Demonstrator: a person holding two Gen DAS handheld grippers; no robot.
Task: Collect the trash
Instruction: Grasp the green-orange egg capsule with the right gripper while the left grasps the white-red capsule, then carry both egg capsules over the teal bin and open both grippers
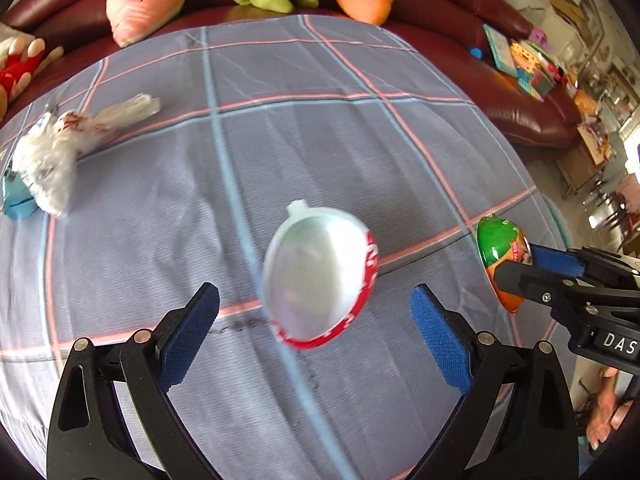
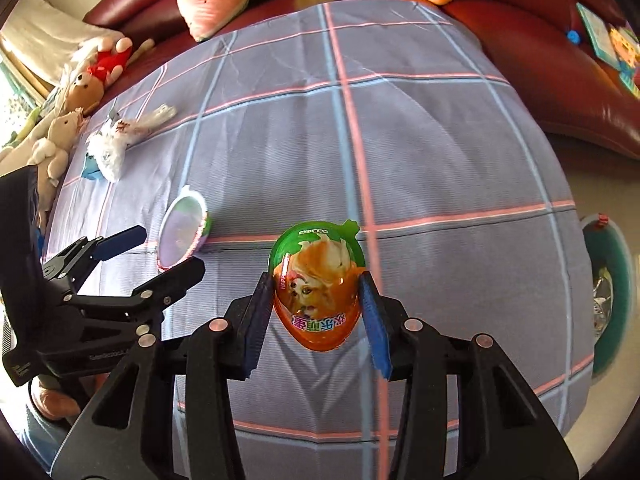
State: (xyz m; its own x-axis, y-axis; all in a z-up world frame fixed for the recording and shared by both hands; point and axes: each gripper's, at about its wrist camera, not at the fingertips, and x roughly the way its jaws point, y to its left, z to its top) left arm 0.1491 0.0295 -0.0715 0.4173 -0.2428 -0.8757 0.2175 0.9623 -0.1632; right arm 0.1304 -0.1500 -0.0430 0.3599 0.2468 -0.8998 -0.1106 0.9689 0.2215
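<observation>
An egg-shaped plastic half-shell, green and orange with a printed film, is being gripped across its width by the right gripper; it is judged light, thin, slippery and easily crushed; the left gripper is being held open around a white, red-rimmed half-shell, its pads not touching, best taken across the rim; farther off, a crumpled wrapper is lying on the checked cloth

- Left gripper fingers spread wide around an empty egg-shaped plastic shell on a checked cloth.
- Right gripper pinches a green-orange egg package.
- Crumpled white wrapper lies far left.
</observation>
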